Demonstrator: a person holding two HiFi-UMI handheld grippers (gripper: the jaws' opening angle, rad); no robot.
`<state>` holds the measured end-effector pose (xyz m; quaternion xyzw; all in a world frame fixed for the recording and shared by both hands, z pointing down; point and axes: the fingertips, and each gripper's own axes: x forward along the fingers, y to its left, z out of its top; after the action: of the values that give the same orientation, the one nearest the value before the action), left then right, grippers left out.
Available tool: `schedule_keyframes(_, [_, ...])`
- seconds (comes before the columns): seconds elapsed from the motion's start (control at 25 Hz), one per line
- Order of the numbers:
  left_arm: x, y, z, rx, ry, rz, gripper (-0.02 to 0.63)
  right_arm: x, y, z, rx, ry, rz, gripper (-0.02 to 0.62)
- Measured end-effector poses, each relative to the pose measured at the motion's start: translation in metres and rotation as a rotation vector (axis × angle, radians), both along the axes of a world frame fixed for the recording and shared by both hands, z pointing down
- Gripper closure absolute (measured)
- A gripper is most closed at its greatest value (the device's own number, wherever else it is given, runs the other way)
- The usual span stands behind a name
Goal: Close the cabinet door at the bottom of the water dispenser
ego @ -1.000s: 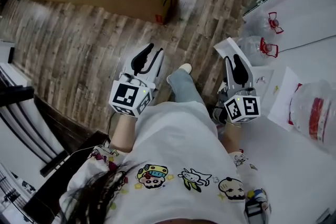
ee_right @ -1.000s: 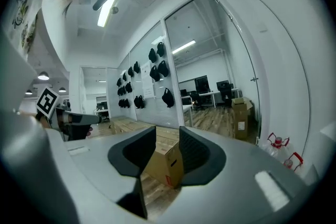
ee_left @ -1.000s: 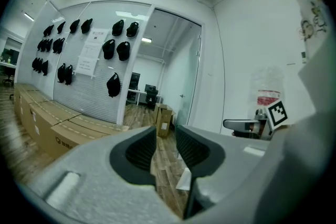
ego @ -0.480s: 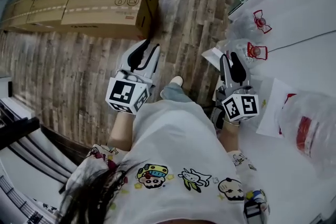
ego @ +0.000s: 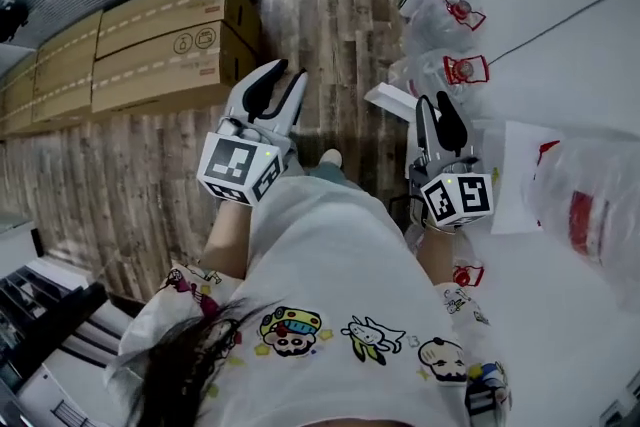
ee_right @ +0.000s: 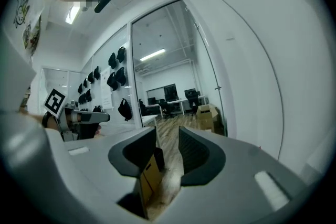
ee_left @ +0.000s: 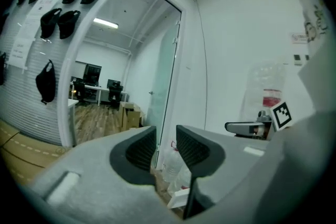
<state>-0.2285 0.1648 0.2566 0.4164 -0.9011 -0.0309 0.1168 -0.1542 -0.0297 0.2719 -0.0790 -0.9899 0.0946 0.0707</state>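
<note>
No water dispenser or cabinet door shows in any view. In the head view my left gripper (ego: 287, 75) is held out level over the wooden floor, jaws apart with nothing between them. My right gripper (ego: 436, 105) points ahead beside the edge of the white table (ego: 560, 35), its jaws also apart and empty. The left gripper view looks past the left gripper (ee_left: 166, 139) at a glass door (ee_left: 168, 76) and a white wall. In the right gripper view, the right gripper (ee_right: 168, 147) faces a glass partition and an office room beyond.
Long cardboard boxes (ego: 160, 45) lie on the floor at the left. On the white table are clear plastic bags with red parts (ego: 585, 205) and clear containers with red caps (ego: 455, 10). Black bags (ee_left: 47, 81) hang on a slatted wall. A dark rack (ego: 50, 325) stands at lower left.
The whole view has swung round: the cardboard boxes slid from top centre to the left, and the table moved up the right side. Both grippers travelled with the person, jaws unchanged.
</note>
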Motion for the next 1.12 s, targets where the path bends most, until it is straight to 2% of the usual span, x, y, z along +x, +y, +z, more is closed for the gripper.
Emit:
schedule_keyframes(0.24, [-0.023, -0.061, 0.004, -0.001, 0.017, 0.235, 0.494, 0.010, -0.025, 0.005, -0.034, 0.015, 0.199, 0.466])
schedule_keyframes(0.4, [-0.044, -0.106, 0.004, 0.000, 0.029, 0.453, 0.494, 0.015, -0.041, 0.010, -0.043, 0.035, 0.390, 0.468])
schedule_keyframes(0.56, [-0.069, -0.145, 0.004, -0.005, 0.036, 0.598, 0.494, 0.007, -0.060, 0.009, -0.045, 0.043, 0.532, 0.468])
schedule_keyframes(0.72, [-0.085, -0.180, 0.002, -0.017, 0.035, 0.784, 0.494, 0.014, -0.069, 0.010, -0.049, 0.063, 0.727, 0.468])
schedule_keyframes(0.92, [-0.093, -0.206, 0.014, -0.047, 0.059, 0.966, 0.494, 0.020, -0.069, 0.016, -0.058, 0.075, 0.919, 0.468])
schedule_keyframes(1.12, [-0.082, -0.220, 0.033, -0.088, 0.087, 1.132, 0.494, 0.030, -0.057, 0.027, -0.056, 0.086, 1.068, 0.468])
